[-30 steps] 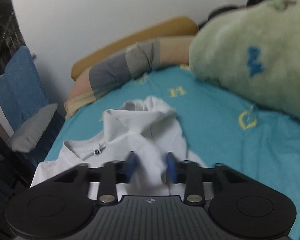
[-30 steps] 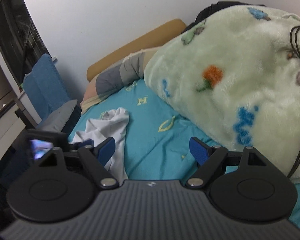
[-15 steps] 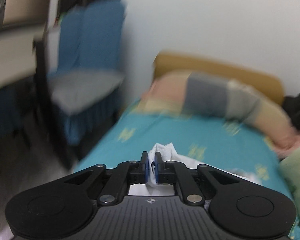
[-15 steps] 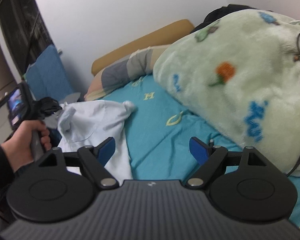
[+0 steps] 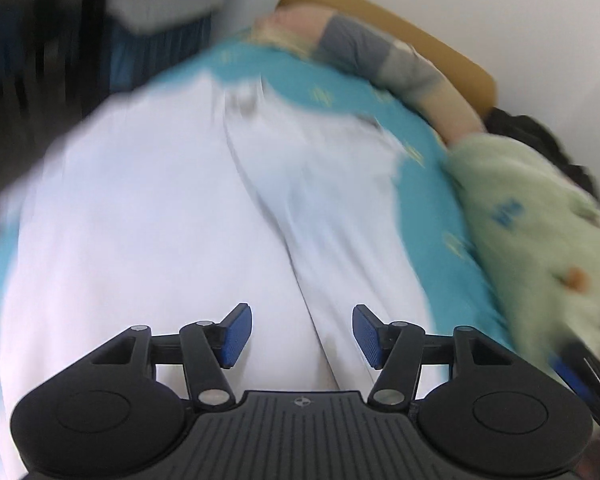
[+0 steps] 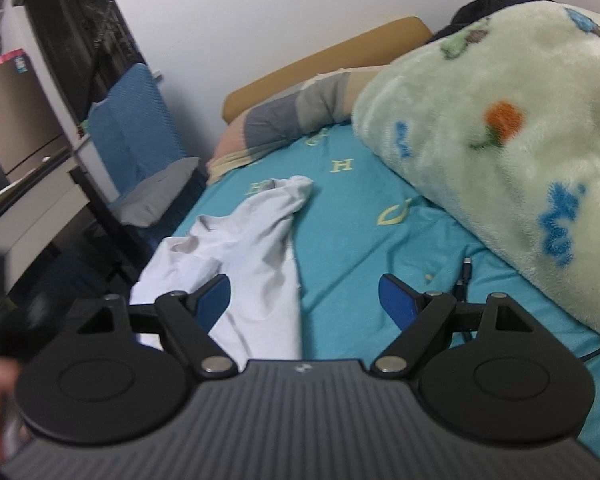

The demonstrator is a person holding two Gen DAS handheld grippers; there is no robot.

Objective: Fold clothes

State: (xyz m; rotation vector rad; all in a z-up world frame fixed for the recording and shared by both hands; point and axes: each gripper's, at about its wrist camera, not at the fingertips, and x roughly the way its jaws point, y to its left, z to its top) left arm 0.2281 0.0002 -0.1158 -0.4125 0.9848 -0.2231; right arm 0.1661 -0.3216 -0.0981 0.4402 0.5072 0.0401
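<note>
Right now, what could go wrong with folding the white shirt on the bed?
The white shirt lies bunched near the edge of the bed, so it may slide off. The left gripper is opening with nothing pinched, so the shirt may settle crooked. A black cable lies close to the open right gripper and could snag.

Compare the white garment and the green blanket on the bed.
The white garment is plain, thin and spread flat near the bed's edge; the green blanket is fluffy, patterned in blue and orange, and heaped high. Both rest on the teal sheet, untouched by either tool.
</note>
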